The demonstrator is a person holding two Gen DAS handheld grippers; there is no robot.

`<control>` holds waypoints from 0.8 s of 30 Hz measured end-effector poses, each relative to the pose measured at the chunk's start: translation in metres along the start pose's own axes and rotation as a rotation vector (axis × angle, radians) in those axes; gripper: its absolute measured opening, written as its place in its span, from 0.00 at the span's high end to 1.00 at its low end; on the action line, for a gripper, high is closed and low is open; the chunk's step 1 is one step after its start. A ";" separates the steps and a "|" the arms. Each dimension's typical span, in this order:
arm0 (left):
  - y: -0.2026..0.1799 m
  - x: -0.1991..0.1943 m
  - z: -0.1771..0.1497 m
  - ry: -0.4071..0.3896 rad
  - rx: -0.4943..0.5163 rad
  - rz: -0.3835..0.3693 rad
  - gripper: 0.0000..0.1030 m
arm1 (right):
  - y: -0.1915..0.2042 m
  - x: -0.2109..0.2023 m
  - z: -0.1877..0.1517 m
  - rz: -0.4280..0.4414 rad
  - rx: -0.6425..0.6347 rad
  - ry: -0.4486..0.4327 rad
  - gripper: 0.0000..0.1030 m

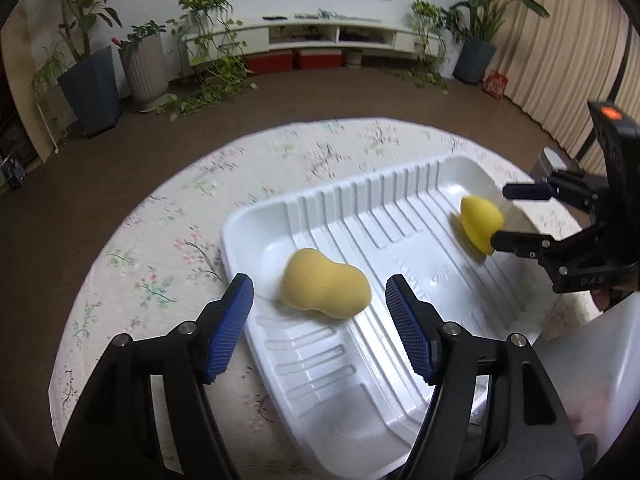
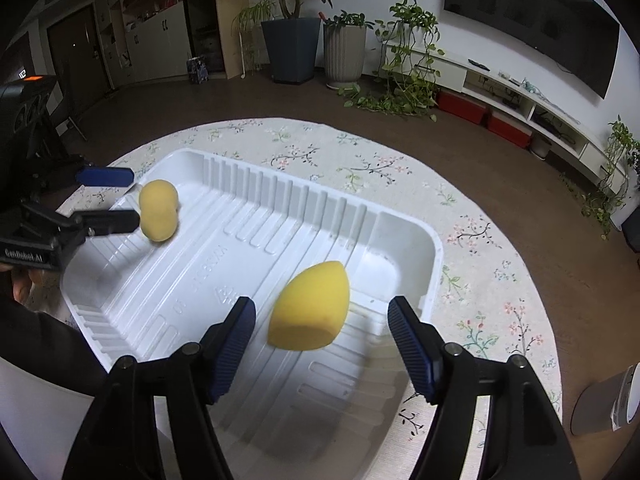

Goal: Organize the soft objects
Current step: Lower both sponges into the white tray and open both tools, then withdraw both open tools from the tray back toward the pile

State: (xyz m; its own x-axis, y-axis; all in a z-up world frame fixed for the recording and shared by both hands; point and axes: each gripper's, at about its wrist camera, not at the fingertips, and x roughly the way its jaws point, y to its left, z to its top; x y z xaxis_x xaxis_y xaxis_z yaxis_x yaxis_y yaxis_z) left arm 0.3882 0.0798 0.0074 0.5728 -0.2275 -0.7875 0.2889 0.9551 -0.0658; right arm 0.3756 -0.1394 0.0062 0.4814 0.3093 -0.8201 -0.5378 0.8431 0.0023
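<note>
A white ribbed plastic tray point(image 1: 400, 208) point(image 2: 256, 184) lies on a round floral table. A pale yellow gourd-shaped sponge point(image 1: 325, 283) point(image 2: 158, 215) lies in one end of the tray. A bright yellow egg-shaped sponge point(image 1: 480, 223) point(image 2: 310, 308) lies in the other end. My left gripper point(image 1: 320, 296) point(image 2: 132, 198) is open, its blue pads either side of the gourd sponge without touching it. My right gripper point(image 2: 322, 320) point(image 1: 500, 214) is open around the egg sponge, apart from it.
The floral tablecloth point(image 1: 168, 240) point(image 2: 480, 264) covers the round table. A grey cylinder point(image 2: 608, 404) stands at the table's right edge. Beyond lie brown floor, potted plants point(image 1: 92, 80), a low white TV shelf point(image 1: 320, 36) and curtains point(image 1: 560, 60).
</note>
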 end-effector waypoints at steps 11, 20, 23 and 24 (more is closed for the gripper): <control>0.034 -0.065 -0.024 -0.145 -0.154 -0.033 0.00 | -0.027 -0.040 -0.003 -0.010 0.100 -0.058 0.11; 0.025 -0.126 -0.063 -0.237 -0.172 0.036 0.00 | -0.028 -0.108 -0.020 -0.021 0.160 -0.183 0.00; 0.018 -0.145 -0.082 -0.265 -0.187 0.043 0.00 | -0.024 -0.135 -0.033 -0.030 0.179 -0.241 0.00; 0.015 -0.150 -0.088 -0.268 -0.191 0.050 0.00 | -0.021 -0.146 -0.039 -0.027 0.188 -0.267 0.00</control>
State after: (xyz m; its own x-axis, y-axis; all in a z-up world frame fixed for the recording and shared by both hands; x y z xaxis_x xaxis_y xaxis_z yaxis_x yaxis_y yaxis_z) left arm 0.2386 0.1452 0.0707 0.7712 -0.1971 -0.6053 0.1207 0.9789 -0.1649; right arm 0.2900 -0.2197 0.1037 0.6714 0.3693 -0.6426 -0.3973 0.9113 0.1086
